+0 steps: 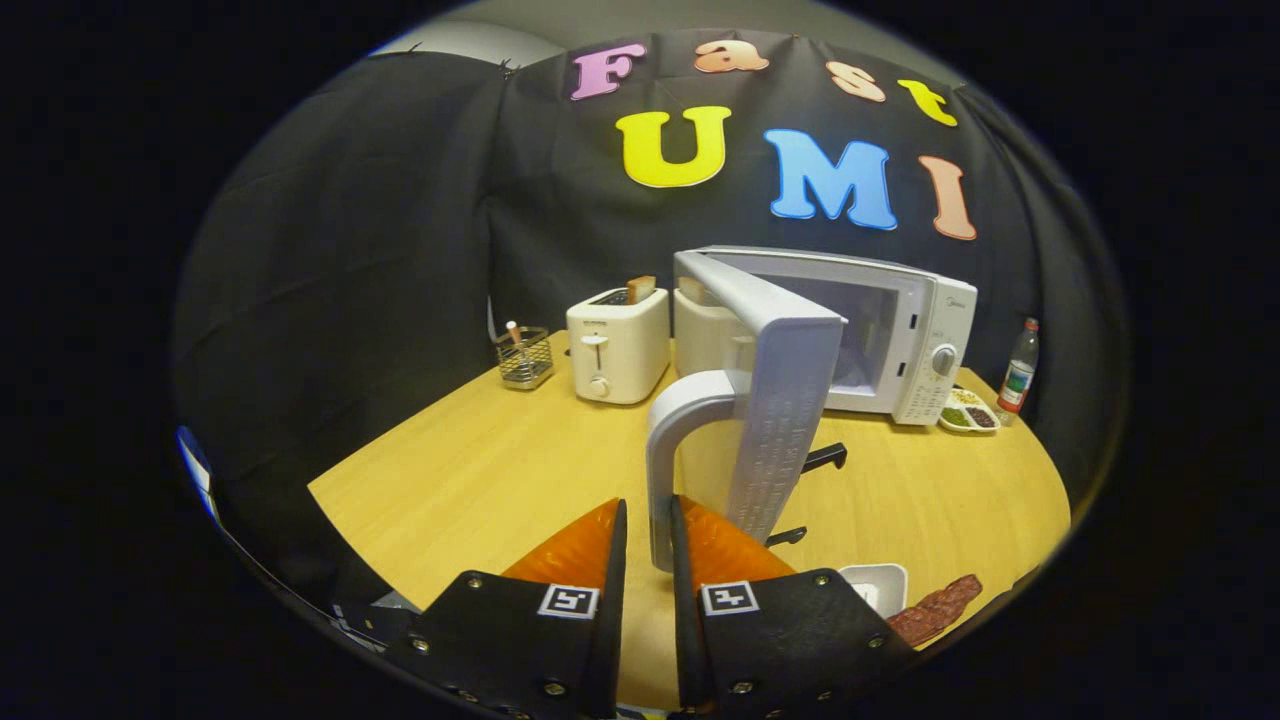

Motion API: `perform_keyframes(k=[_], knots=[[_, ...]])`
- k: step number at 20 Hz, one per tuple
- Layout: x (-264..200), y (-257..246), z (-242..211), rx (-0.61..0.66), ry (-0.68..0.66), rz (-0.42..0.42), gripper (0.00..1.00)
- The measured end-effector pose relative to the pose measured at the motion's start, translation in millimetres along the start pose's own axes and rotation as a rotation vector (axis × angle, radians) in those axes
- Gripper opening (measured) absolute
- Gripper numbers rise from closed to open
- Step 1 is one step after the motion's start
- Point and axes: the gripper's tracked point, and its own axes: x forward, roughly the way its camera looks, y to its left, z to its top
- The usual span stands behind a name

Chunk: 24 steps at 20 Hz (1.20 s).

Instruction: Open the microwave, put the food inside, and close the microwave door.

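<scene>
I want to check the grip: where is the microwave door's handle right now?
In the gripper view the door handle stands upright between the gripper jaws, on the swung-open microwave door, above the wooden table.

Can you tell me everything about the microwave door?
The microwave door is pale grey-white, looks plastic, and stands swung wide open towards the camera, edge on. A curved handle sticks out from it, and a ribbed panel runs down its inner edge. The tool is closed on the handle's lower end, one finger each side. The door hangs above the wooden table.
</scene>
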Motion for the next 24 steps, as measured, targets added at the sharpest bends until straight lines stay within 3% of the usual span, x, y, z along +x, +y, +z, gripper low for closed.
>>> perform_keyframes(k=[6,11,12,15,24], knots=[[-27,37,14,0.029,-0.038,0.222,0.24],[-62,-5,32,0.06,-0.107,0.203,0.24],[-68,-14,34,0.067,-0.119,0.19,0.33],[-85,-56,42,0.07,-0.141,0.117,1.0],[-100,-170,6,0.197,-0.08,-0.082,1.0]])
